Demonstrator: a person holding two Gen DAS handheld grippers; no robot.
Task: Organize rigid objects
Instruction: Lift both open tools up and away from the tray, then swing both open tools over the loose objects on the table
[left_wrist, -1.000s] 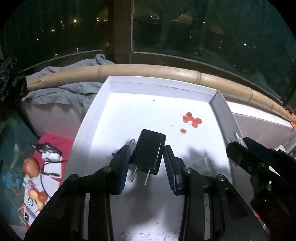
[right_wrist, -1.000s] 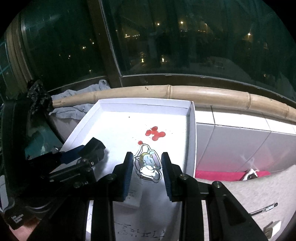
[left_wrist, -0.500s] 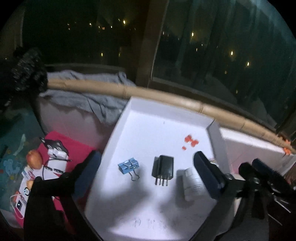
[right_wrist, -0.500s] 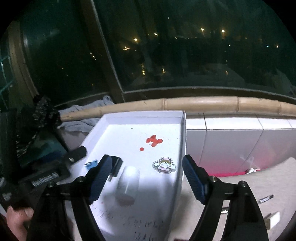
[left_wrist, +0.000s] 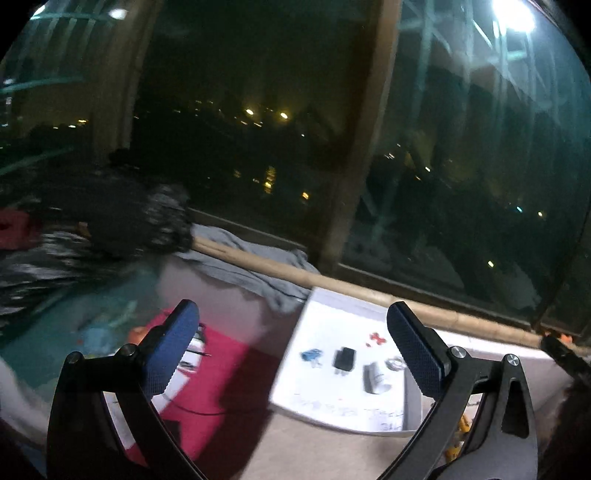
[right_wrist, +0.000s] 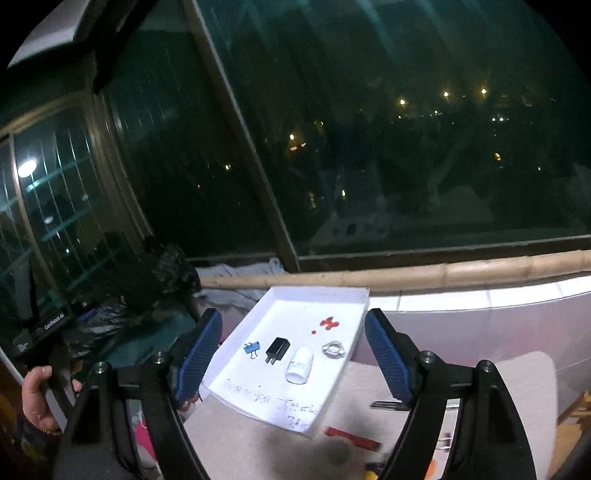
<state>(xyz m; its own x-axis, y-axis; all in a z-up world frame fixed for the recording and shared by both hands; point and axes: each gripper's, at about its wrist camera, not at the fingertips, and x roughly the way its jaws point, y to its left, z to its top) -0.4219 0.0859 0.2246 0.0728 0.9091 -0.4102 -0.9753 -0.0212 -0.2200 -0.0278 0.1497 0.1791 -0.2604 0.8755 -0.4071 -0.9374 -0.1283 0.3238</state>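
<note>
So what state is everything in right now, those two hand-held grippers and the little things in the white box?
Left hand-held gripper: open, holding nothing.
Right hand-held gripper: open, holding nothing.
White tray: open-topped, flat on the surface.
Blue binder clip: lying in tray.
Black charger plug: lying flat, prongs toward camera.
White bottle: on its side.
Cartoon sticker: lying flat, at the row's right end.

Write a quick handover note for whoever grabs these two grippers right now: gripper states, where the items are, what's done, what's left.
Left gripper: open, empty, raised clear of the tray.
Right gripper: open, empty, also clear.
White tray holds a row: blue binder clip, black charger, white bottle on its side, cartoon sticker.
Done: those four placed.
Left: perhaps the loose red item on the mat beside the tray.
</note>
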